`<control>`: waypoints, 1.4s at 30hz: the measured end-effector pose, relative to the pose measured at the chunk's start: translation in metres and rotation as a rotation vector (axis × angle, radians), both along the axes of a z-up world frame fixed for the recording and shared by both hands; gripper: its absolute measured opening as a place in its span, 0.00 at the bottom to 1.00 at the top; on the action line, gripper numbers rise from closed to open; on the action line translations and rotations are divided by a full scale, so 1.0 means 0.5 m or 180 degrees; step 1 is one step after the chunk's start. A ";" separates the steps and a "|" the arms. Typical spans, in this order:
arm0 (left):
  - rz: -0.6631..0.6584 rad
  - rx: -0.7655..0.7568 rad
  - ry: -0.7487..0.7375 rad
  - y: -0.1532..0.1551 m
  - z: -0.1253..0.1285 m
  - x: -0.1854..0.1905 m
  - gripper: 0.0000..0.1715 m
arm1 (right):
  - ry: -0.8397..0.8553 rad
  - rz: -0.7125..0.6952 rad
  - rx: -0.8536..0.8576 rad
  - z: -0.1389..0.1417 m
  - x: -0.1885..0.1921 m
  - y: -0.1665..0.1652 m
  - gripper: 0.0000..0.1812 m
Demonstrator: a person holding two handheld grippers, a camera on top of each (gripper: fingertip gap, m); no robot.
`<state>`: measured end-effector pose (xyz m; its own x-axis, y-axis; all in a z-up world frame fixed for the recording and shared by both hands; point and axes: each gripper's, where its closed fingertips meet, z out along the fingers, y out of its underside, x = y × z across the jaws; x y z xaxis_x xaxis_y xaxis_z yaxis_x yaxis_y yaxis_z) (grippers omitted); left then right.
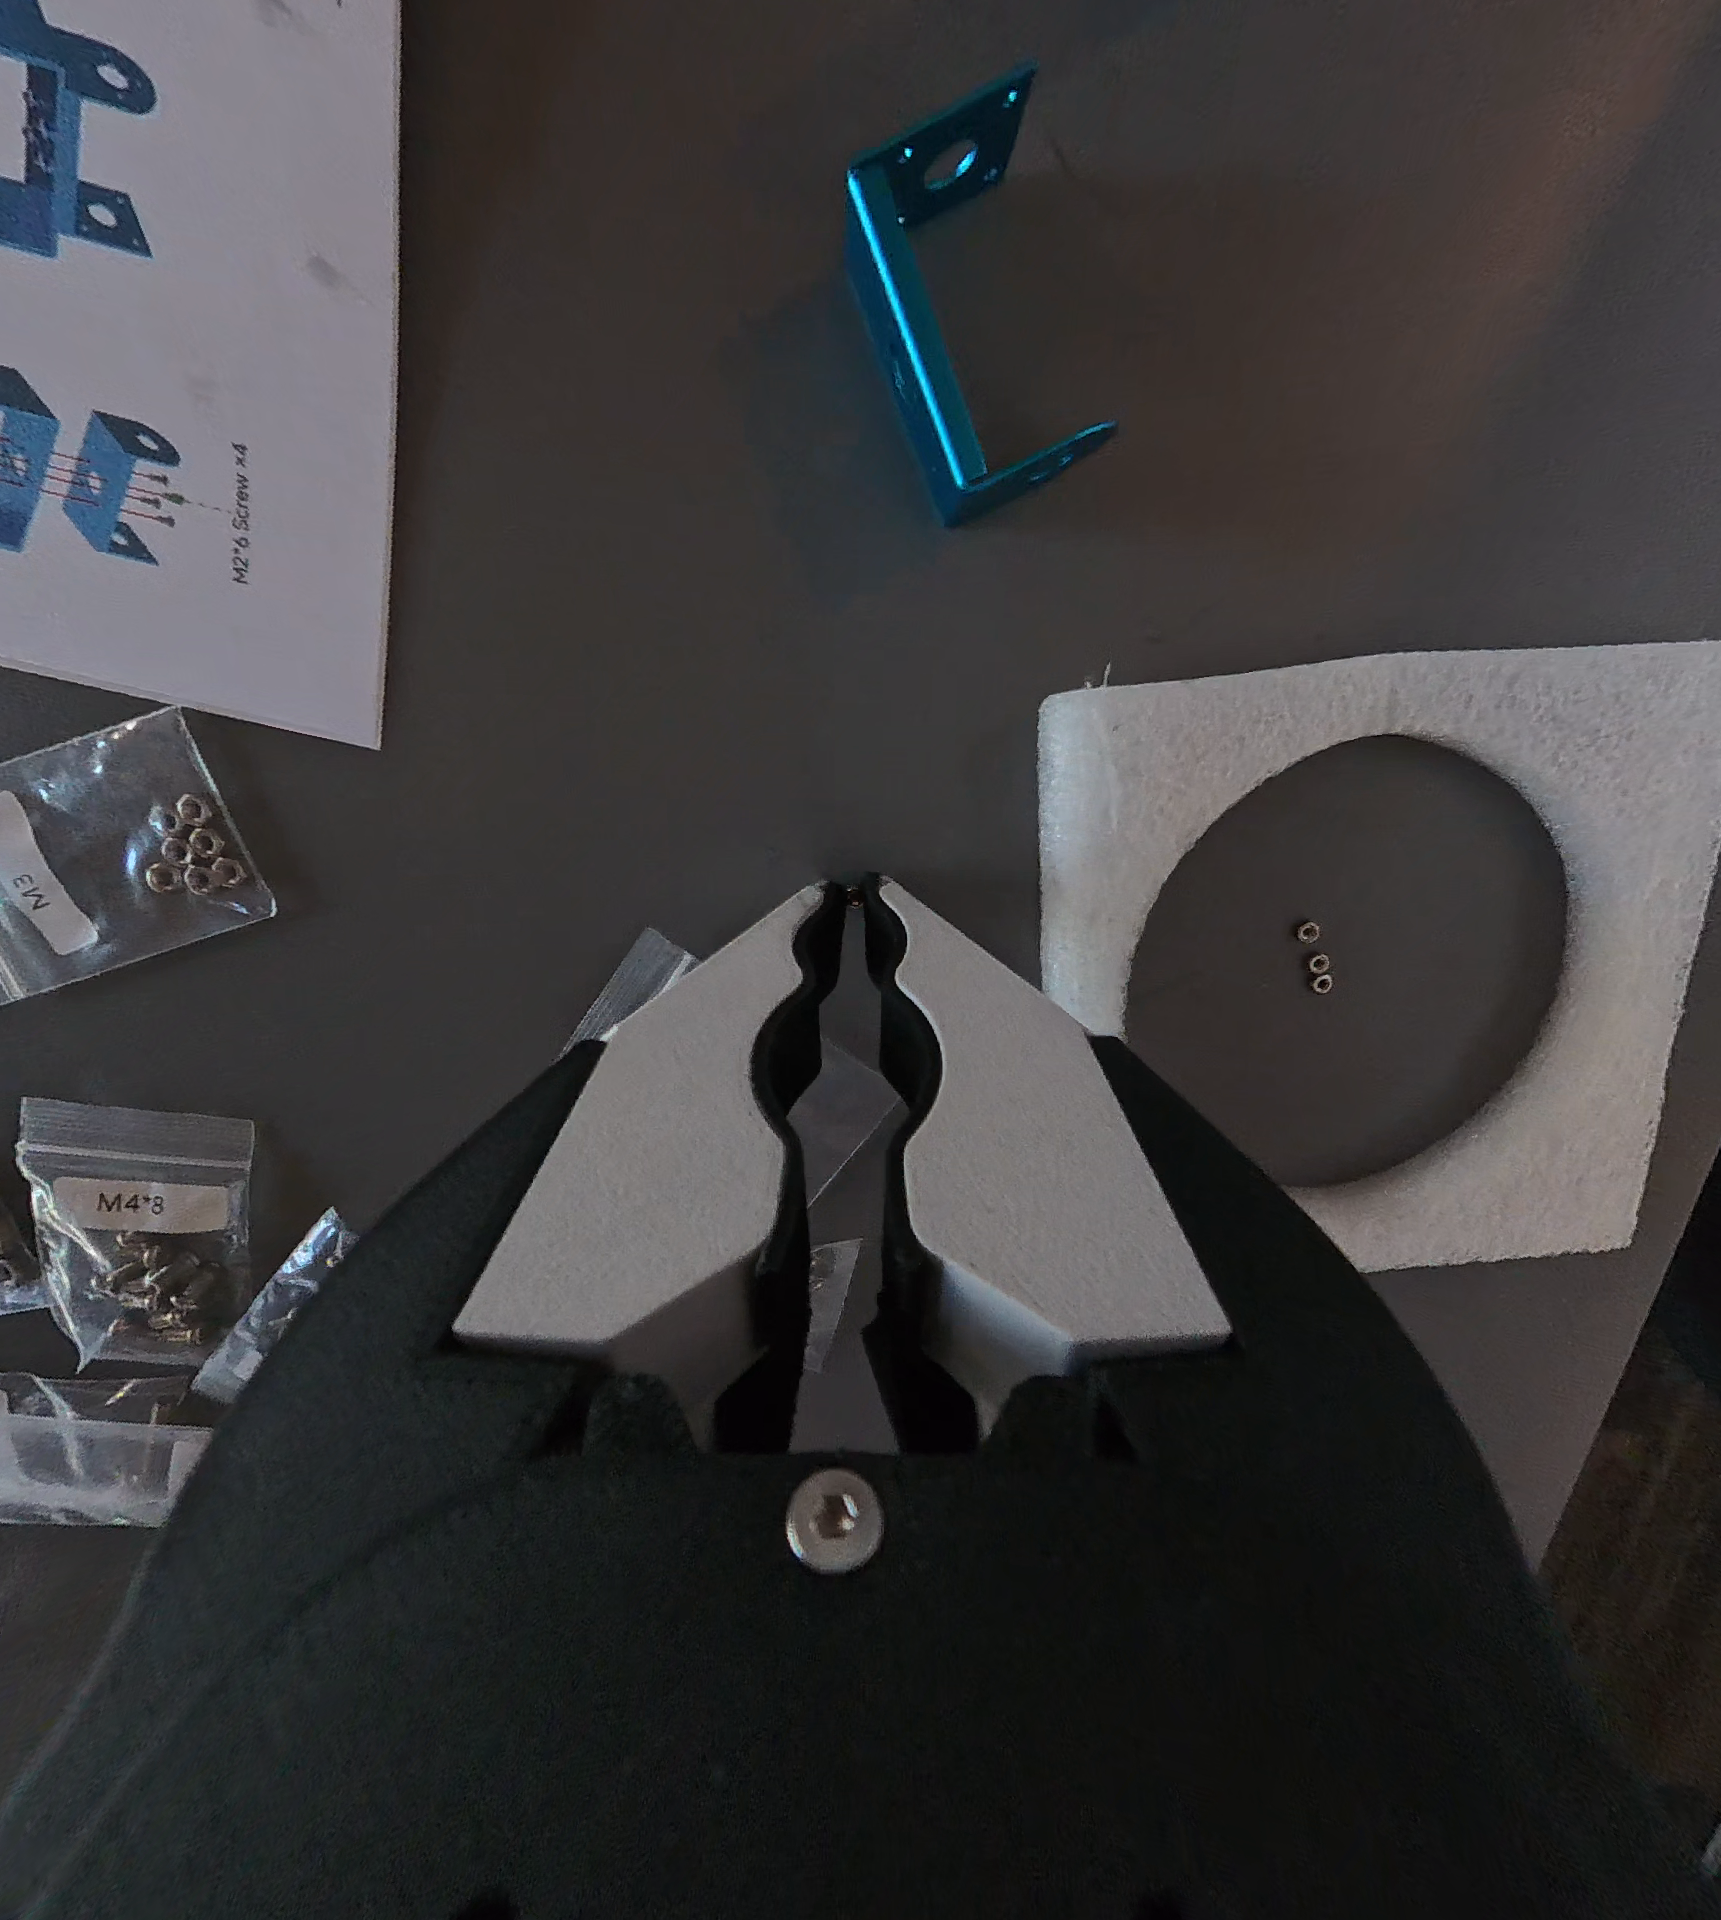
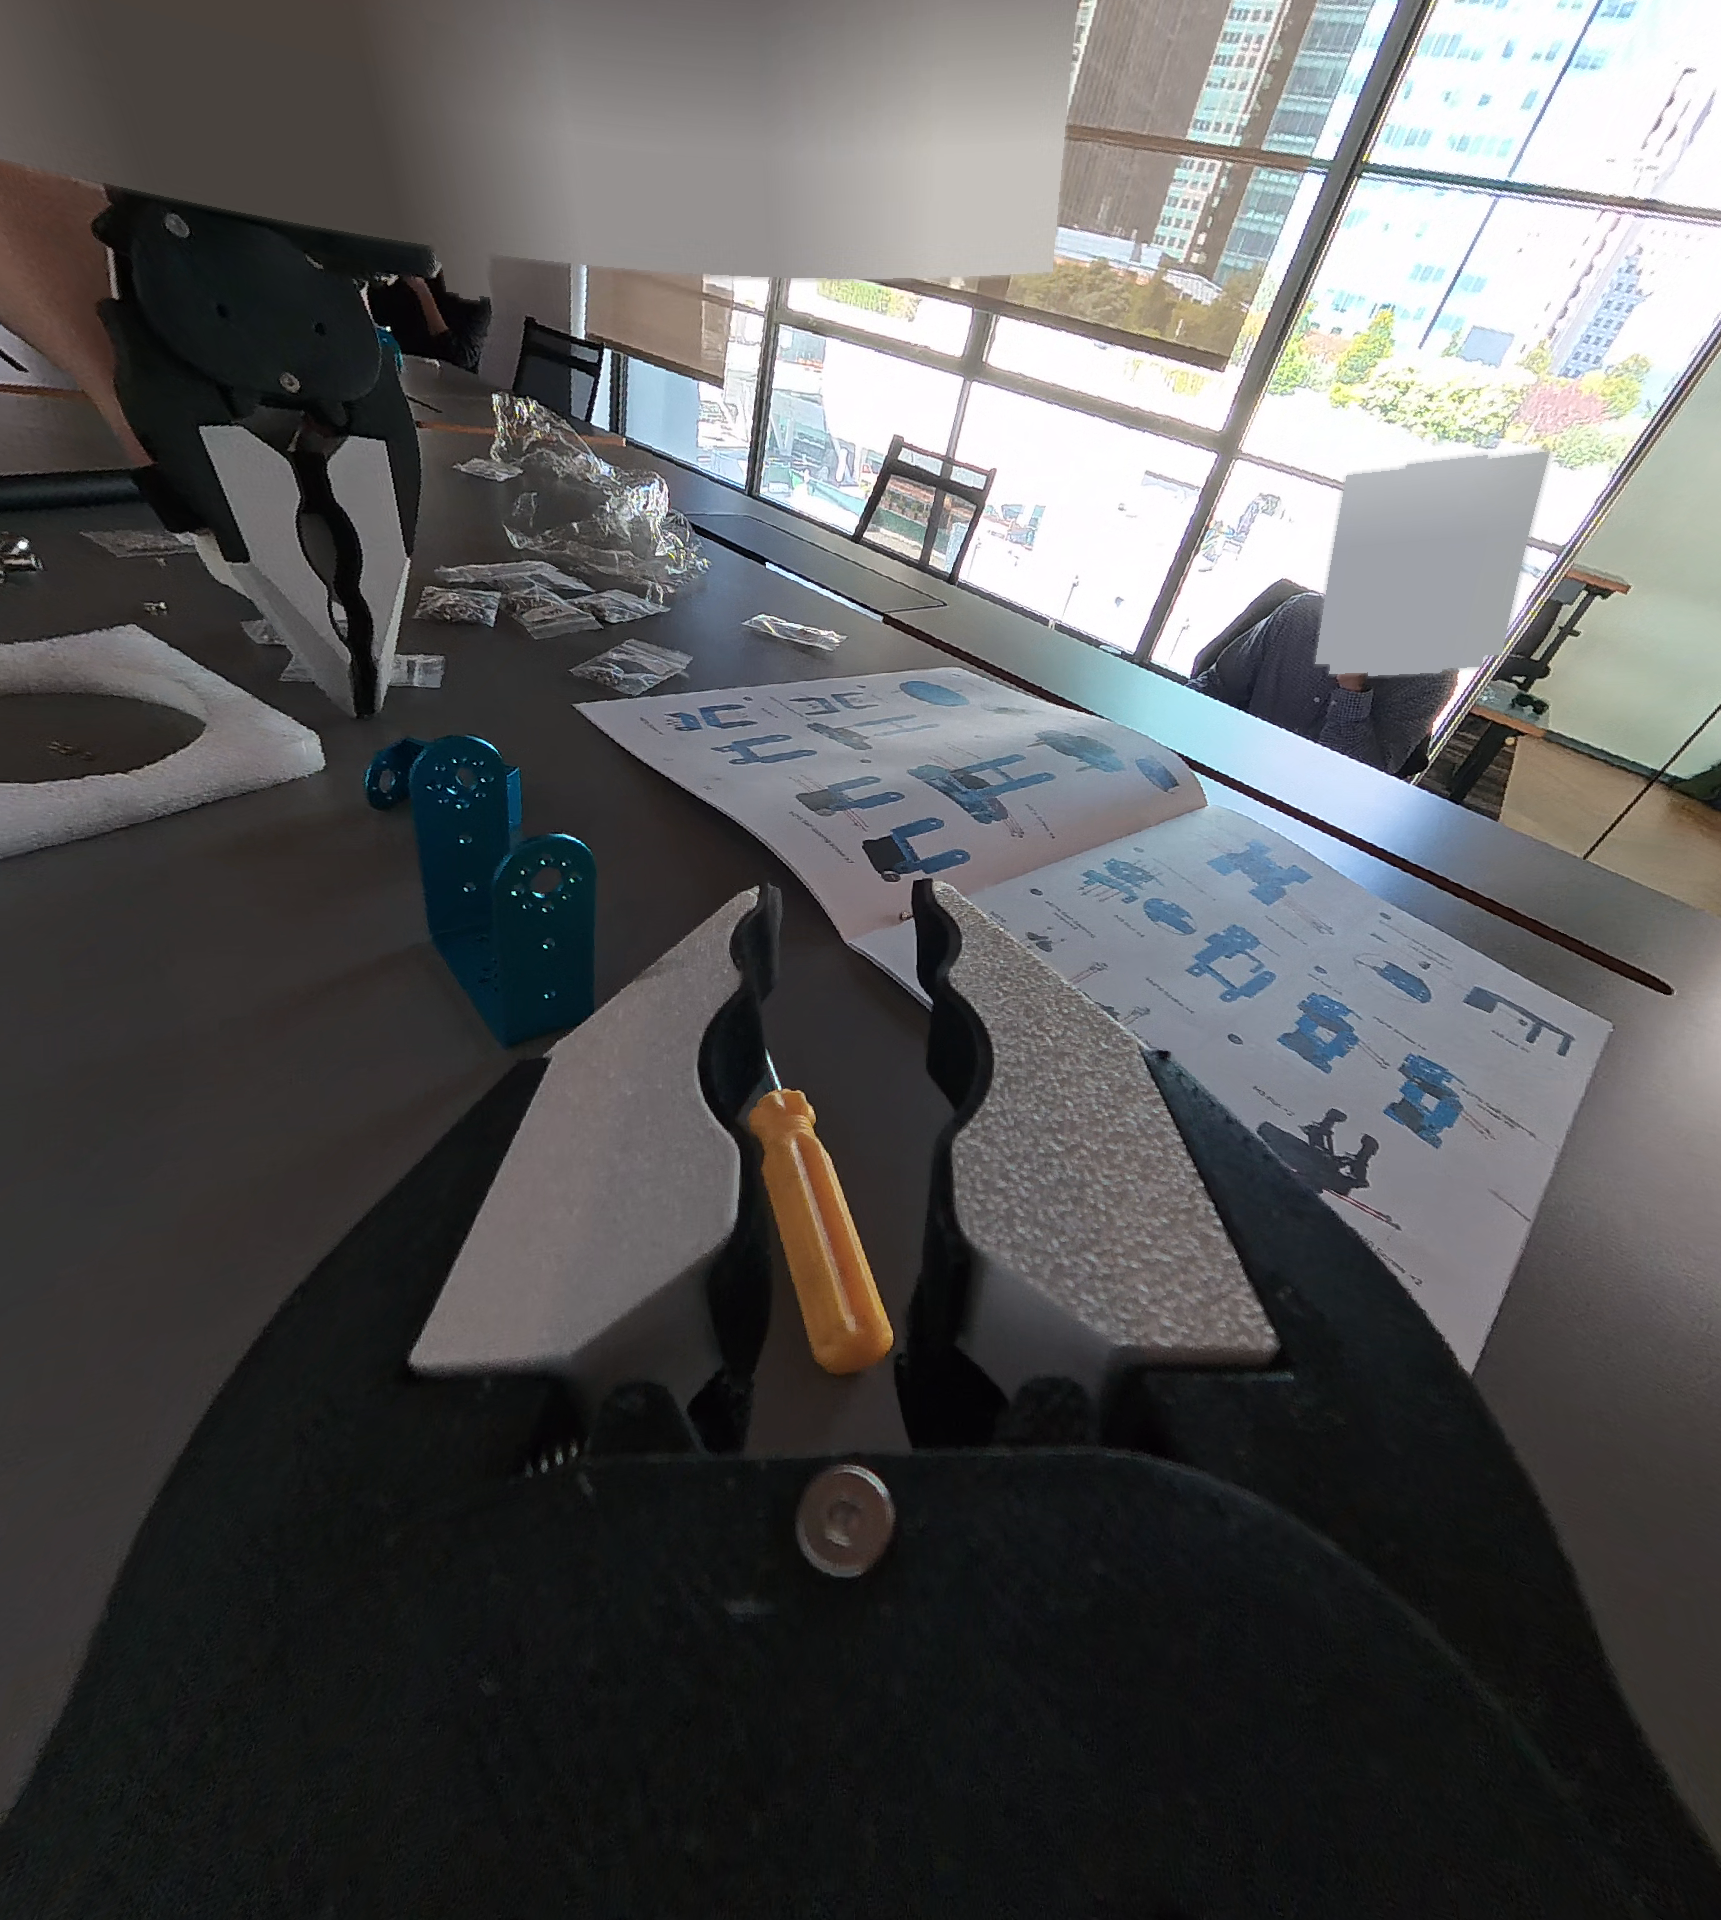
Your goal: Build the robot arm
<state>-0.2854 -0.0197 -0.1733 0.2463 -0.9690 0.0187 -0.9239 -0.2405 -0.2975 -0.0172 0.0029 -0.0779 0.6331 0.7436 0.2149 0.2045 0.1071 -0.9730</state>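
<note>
Left tool (image 1: 854,891) clenched on a tiny part (image 1: 854,900) near foam ring (image 1: 1095,831); right tool (image 2: 840,914) released, screwdriver (image 2: 820,1236) lying between its jaws on the table (image 2: 212,1039)

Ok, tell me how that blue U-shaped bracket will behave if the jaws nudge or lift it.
The blue bracket looks like thin bent metal, so probably stiff and light. In the right wrist view it stands on one long edge, so a nudge could tip it flat. Its smooth finish may slide on the dark table rather than grip.

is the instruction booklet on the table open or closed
Open. The instruction booklet lies spread flat on the table, both printed pages showing.
</note>
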 end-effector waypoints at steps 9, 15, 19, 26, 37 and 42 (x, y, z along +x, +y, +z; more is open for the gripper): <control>0.0358 0.0209 -0.0647 0.010 0.079 -0.002 0.12 | 0.0139 0.0143 0.0042 0.023 -0.004 -0.001 0.11; 0.1151 0.0707 -0.1615 -0.047 0.178 -0.047 0.10 | -0.1075 0.0949 -0.0943 -0.062 -0.067 0.109 0.12; 0.1501 0.0756 -0.1956 -0.132 0.190 -0.073 0.08 | -0.1823 0.1295 -0.1236 -0.111 -0.089 0.181 0.12; 0.1875 0.0961 -0.1966 -0.216 0.224 -0.130 0.08 | -0.2373 0.1702 -0.1655 -0.171 -0.133 0.214 0.10; 0.2068 0.1084 -0.1962 -0.252 0.227 -0.147 0.07 | -0.2316 0.1831 -0.1731 -0.183 -0.146 0.211 0.03; 0.2105 0.1121 -0.1996 -0.256 0.230 -0.146 0.07 | -0.2303 0.1821 -0.1481 -0.170 -0.146 0.208 0.03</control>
